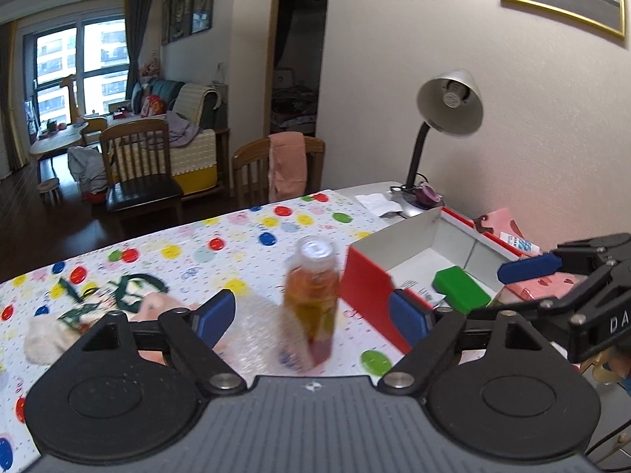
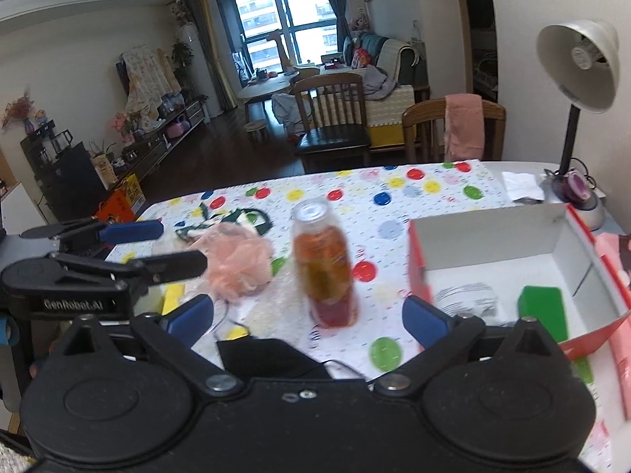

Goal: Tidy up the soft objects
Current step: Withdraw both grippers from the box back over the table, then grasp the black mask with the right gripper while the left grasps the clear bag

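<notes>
A pink mesh bath pouf [image 2: 238, 266] lay crumpled on the dotted tablecloth, left of the upright bottle. Just behind it sat a white-and-dark-green fabric piece [image 2: 232, 220], loosely bunched. A black face mask [image 2: 272, 356] lay flat at the near edge, its thin ear loop trailing right. Inside the red-walled box [image 2: 418, 260] a green sponge block [image 2: 544, 309] rested on the floor.

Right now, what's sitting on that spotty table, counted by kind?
Bottles: 1
Boxes: 1
Green blocks in the box: 1
Pink bath puffs: 1
Black face masks: 1
Desk lamps: 1
Total: 6
</notes>
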Demonstrator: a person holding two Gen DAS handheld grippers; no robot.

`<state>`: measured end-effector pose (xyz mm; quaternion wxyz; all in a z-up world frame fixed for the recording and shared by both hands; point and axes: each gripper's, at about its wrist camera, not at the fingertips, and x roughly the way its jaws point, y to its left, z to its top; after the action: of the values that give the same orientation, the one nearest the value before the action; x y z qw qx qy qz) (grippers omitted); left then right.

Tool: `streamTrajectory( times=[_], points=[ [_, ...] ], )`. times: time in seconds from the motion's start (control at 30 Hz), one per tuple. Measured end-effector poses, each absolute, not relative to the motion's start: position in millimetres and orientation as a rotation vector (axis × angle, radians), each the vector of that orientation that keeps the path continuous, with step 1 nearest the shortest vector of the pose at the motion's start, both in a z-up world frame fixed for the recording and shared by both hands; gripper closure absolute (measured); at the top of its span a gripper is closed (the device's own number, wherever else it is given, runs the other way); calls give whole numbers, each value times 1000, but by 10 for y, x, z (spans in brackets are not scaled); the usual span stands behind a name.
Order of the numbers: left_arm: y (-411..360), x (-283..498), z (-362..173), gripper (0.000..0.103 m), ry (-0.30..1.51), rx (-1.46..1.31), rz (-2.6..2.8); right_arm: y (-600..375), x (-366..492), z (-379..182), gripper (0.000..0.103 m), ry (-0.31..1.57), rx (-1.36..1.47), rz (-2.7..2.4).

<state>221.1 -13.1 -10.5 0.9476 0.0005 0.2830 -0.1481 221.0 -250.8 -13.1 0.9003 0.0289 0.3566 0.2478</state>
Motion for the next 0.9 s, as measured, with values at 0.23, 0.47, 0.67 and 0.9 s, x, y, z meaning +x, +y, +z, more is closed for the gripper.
streamTrajectory(
  times=[0.23, 0.47, 0.67, 0.9],
  points=[
    [364, 2053, -256, 2, 587, -46, -288, -2130, 2016, -322, 0, 770, 56, 514],
    [758, 1929, -471, 0, 601, -83, -236, -1843, 1923, -541, 0, 816, 35, 515],
    [937, 1828, -719, 0, 626, -74, -251, -1642, 1919, -740, 0, 854, 17, 501],
    [1046, 1774, -1071, 0, 666, -62, -214, -1396, 1928, -969, 0, 904, -49, 528]
  ],
)
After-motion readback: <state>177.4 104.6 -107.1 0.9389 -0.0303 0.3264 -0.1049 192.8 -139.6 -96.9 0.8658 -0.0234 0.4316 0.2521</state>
